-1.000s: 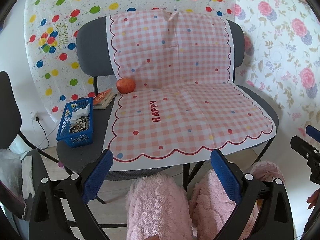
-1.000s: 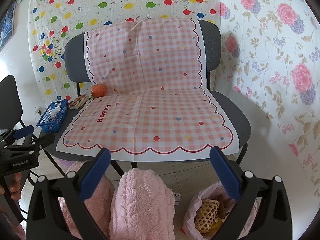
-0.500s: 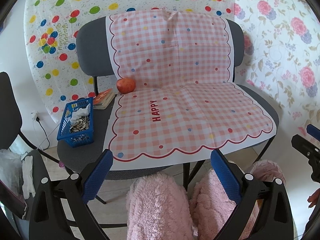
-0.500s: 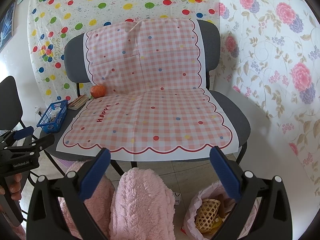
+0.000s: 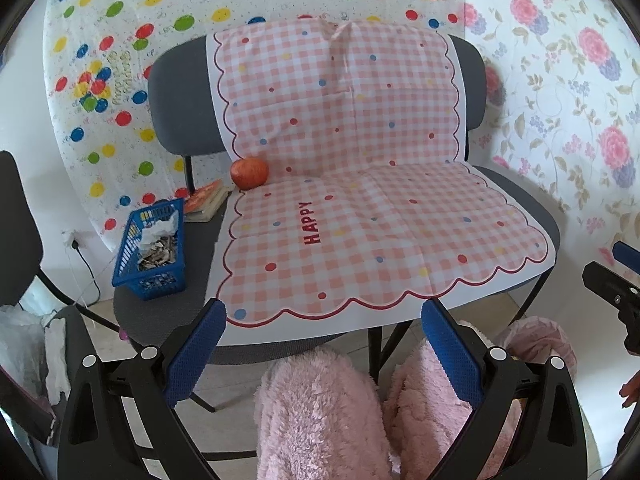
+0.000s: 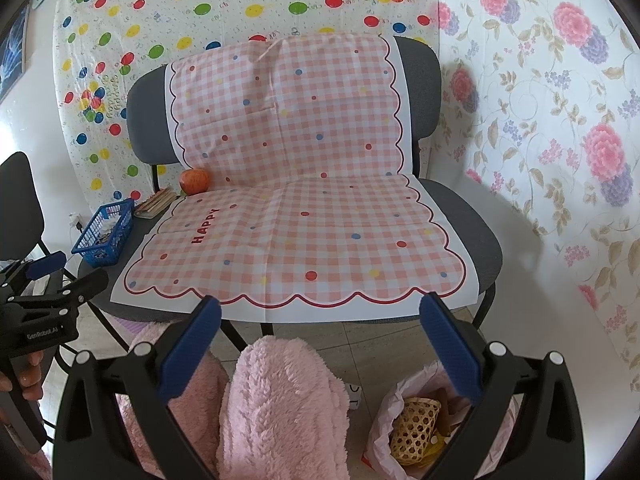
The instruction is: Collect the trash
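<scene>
A blue basket point(image 5: 152, 248) holding seed shells and crumpled white paper stands on the left end of a grey bench seat; it also shows in the right wrist view point(image 6: 105, 232). My left gripper point(image 5: 322, 344) is open and empty, held low in front of the bench. My right gripper point(image 6: 320, 340) is open and empty, also in front of the bench. A pink bag point(image 6: 404, 436) with a woven basket and scraps sits on the floor under my right gripper.
A pink checked "HAPPY" sheet point(image 5: 380, 208) covers the bench. A red apple point(image 5: 249, 173) and a book point(image 5: 208, 202) lie at the back left. Fluffy pink legs point(image 5: 320, 412) are below the grippers. A black chair point(image 5: 16, 216) stands left.
Both views have shifted very slightly; the bench sits a touch lower in frame. Both grippers stay open and nothing on the bench has moved.
</scene>
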`<state>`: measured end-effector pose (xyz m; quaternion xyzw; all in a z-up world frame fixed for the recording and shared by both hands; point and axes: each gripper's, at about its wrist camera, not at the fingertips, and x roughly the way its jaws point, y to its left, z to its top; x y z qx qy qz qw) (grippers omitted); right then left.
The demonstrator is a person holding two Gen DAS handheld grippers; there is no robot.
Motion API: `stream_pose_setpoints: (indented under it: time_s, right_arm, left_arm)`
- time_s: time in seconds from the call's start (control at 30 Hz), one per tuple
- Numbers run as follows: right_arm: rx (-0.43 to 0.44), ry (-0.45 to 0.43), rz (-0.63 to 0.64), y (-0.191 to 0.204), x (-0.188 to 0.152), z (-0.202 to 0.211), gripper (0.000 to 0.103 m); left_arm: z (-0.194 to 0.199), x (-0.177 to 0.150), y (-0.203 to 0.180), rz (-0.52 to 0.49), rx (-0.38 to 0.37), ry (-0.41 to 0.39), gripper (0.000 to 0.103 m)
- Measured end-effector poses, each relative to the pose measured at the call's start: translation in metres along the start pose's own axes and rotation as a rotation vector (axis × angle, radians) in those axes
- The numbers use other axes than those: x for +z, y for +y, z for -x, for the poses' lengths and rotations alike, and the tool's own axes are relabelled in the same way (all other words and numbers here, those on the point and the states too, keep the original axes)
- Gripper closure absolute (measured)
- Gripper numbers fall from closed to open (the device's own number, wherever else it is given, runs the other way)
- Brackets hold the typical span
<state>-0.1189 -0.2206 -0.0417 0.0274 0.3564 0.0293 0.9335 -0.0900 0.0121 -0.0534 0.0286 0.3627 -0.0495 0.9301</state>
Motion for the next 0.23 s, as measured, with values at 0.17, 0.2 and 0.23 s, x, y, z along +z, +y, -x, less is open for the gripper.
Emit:
stream_pose_setpoints:
  time_s: [0.17, 0.2, 0.23]
  right_arm:
    - [-0.007, 0.031, -0.015, -0.008, 0.003, -0.021, 0.006]
    - [-0.007, 0.038, -0.018, -0.01, 0.004, -0.025, 0.006]
    - [-0.007, 0.051, -0.023, -0.014, 0.004, -0.034, 0.006]
  left_arm:
    - [-0.034, 0.002, 0.005, 0.03, -0.019, 0.089, 0.006]
    - [-0.044, 0.002, 0.008, 0.039, -0.02, 0.109, 0.006]
    - [-0.052, 0.003, 0.009, 0.047, -0.021, 0.124, 0.006]
